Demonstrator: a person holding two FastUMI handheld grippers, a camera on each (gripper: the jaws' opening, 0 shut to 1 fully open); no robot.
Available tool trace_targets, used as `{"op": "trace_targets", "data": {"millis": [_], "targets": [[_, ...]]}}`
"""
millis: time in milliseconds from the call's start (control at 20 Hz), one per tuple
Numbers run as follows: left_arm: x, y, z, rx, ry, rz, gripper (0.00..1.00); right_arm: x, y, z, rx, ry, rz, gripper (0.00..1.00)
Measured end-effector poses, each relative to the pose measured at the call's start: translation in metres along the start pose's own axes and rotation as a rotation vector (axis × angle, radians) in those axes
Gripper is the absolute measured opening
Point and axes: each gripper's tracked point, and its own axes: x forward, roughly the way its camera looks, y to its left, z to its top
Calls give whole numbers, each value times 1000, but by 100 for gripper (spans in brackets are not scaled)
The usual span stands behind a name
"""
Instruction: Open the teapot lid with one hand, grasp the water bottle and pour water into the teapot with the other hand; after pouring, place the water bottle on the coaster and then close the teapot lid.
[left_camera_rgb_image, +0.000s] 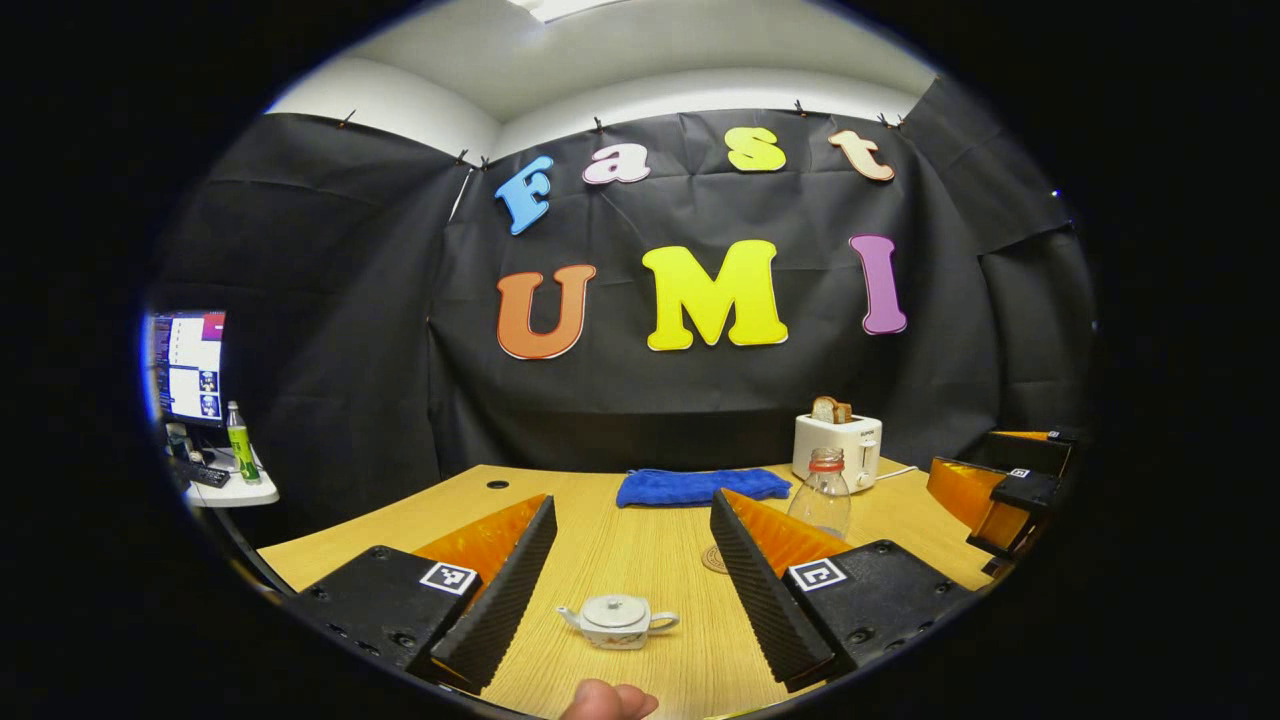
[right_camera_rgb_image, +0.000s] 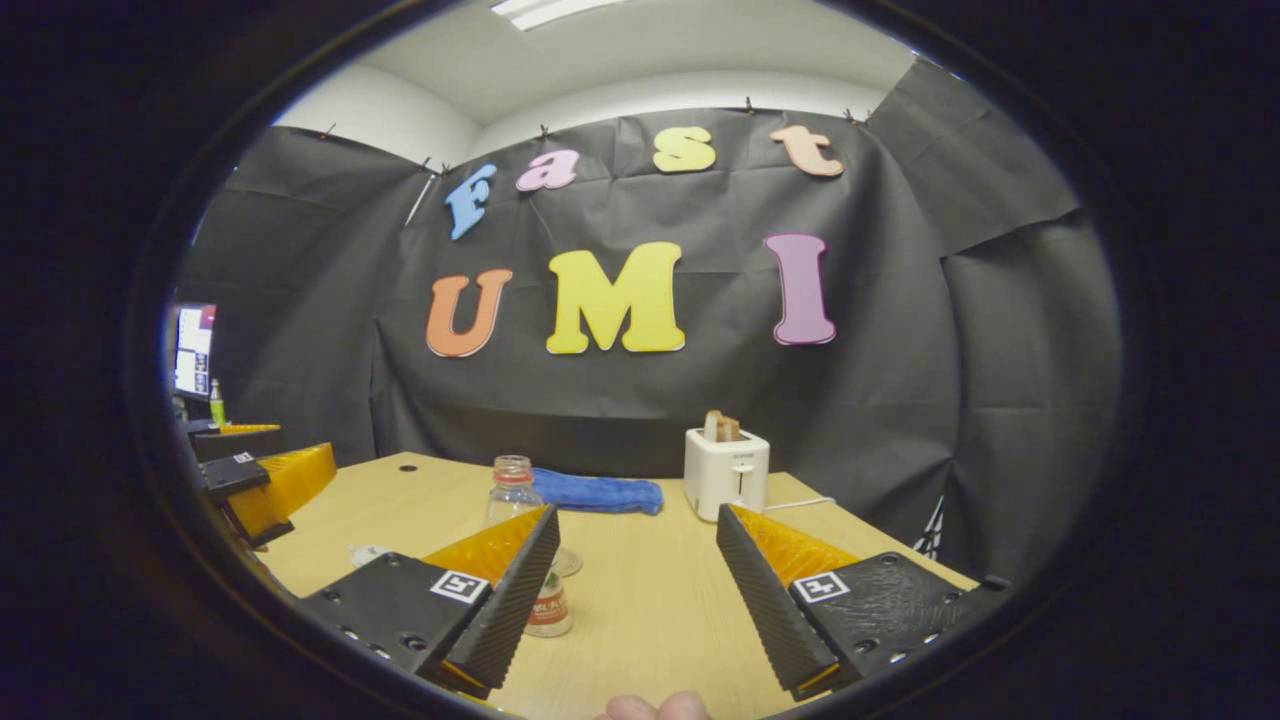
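On the wooden bench (left_camera_rgb_image: 640, 540), the white teapot (left_camera_rgb_image: 617, 620) sat with its lid (left_camera_rgb_image: 614, 605) on, between the spread fingers of the left hand-held gripper (left_camera_rgb_image: 632, 590), which was released and gripping nothing. Beyond it stood the clear water bottle (left_camera_rgb_image: 823, 492), its neck open with no cap that I could make out, and just in front of the bottle lay the round coaster (left_camera_rgb_image: 714, 559), partly hidden by a finger. Farther back were a blue cloth (left_camera_rgb_image: 700, 486) and a white toaster (left_camera_rgb_image: 838, 447) holding bread.

From the right gripper view, the right hand-held gripper (right_camera_rgb_image: 636, 590) was likewise spread wide and empty, with the bottle partly behind its left-side finger rather than between the two.

By my reading, the task had not begun: the lid was untouched and the bottle was not grasped. The next move called for the left hand-held gripper to drop toward the small knob on the lid and close on it squarely, while the right shifted sideways to bring the bottle between its fingers.
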Motion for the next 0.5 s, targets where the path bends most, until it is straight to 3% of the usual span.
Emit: {"op": "trace_targets", "data": {"millis": [500], "targets": [[-3, 15, -61, -62, 121, -8, 97, 5, -1, -28, -15, 28, 27, 95]]}}
